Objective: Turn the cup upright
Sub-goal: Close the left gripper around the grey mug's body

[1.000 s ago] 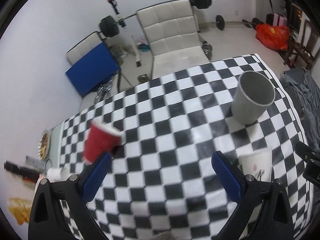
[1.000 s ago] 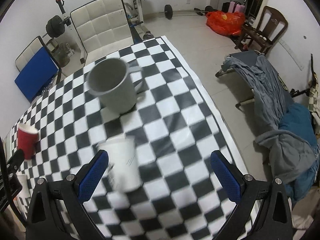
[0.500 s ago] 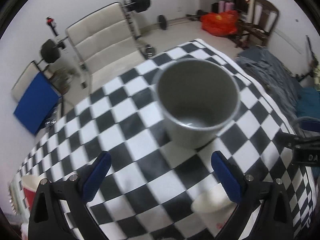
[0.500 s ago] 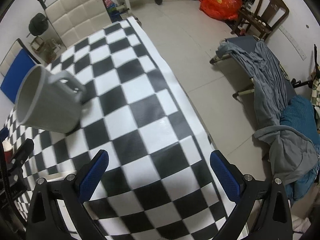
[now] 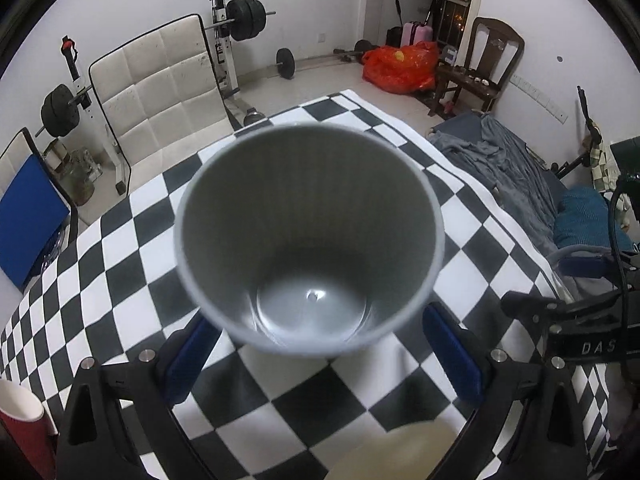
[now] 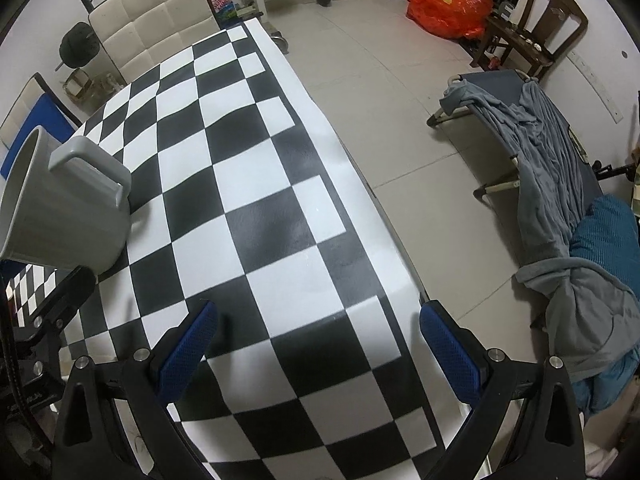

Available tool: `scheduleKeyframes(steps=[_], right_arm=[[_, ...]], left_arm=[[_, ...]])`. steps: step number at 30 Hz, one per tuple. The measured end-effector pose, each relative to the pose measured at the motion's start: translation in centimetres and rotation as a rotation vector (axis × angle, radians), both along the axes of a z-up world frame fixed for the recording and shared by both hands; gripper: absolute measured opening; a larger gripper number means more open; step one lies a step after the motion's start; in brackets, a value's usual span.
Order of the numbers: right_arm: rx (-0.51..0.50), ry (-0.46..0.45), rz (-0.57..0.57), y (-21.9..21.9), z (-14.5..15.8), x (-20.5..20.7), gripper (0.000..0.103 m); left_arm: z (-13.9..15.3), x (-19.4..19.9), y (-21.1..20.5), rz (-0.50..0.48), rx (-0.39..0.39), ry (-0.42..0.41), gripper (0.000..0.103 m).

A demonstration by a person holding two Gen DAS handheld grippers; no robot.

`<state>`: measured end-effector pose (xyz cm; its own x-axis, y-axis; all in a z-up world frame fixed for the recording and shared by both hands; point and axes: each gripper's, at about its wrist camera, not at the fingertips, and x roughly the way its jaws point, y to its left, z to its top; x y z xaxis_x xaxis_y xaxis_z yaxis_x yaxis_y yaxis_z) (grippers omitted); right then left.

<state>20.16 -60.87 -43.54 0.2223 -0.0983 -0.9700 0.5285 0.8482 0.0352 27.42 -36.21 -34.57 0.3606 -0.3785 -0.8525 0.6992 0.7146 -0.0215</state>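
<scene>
A large grey mug (image 5: 308,240) stands upright on the checkered table (image 5: 120,248), mouth open, filling the left wrist view. My left gripper (image 5: 320,356) is open with its blue fingers either side of the mug's base, not closed on it. The right wrist view shows the mug (image 6: 56,216) at far left with its handle (image 6: 92,172) facing the table edge. My right gripper (image 6: 320,354) is open and empty above the table's right edge. A white cup (image 5: 396,456) sits blurred at the bottom of the left view.
A red paper cup (image 5: 20,428) stands at the lower left. A white chair (image 5: 160,92) and a blue chair (image 5: 28,216) stand behind the table. The table edge (image 6: 360,184) drops to the floor on the right; a cot with grey cloth (image 6: 540,152) is beyond.
My left gripper has moved forward and right to the grey mug, which now sits between its fingers. My right gripper has swung right, toward the table edge.
</scene>
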Motion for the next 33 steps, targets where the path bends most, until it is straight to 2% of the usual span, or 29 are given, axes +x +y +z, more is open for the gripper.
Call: scheduleKeyframes(steps=[5, 7, 18, 26, 33], right_arm=[[-0.004, 0.0, 0.0, -0.3, -0.3, 0.4, 0.102], [-0.006, 0.0, -0.001, -0.2, -0.4, 0.6, 0.102], [-0.025, 0.0, -0.003, 0.0, -0.3, 0.1, 0.101], [-0.034, -0.033, 0.004, 1.0, 2.2, -0.5, 0.1], [-0.029, -0.081, 0.043, 5.2, 7.3, -1.8, 0.099]], left_arm=[[0.1, 0.3, -0.4, -0.012, -0.032, -0.048, 0.099], [0.2, 0.4, -0.5, -0.014, -0.039, -0.087, 0.081], [0.0, 0.8, 0.6, 0.036, -0.124, -0.108, 0.08], [3.9, -0.5, 3.0, 0.041, -0.133, -0.164, 0.08], [8.4, -3.2, 9.5, 0.102, -0.086, -0.171, 0.08]])
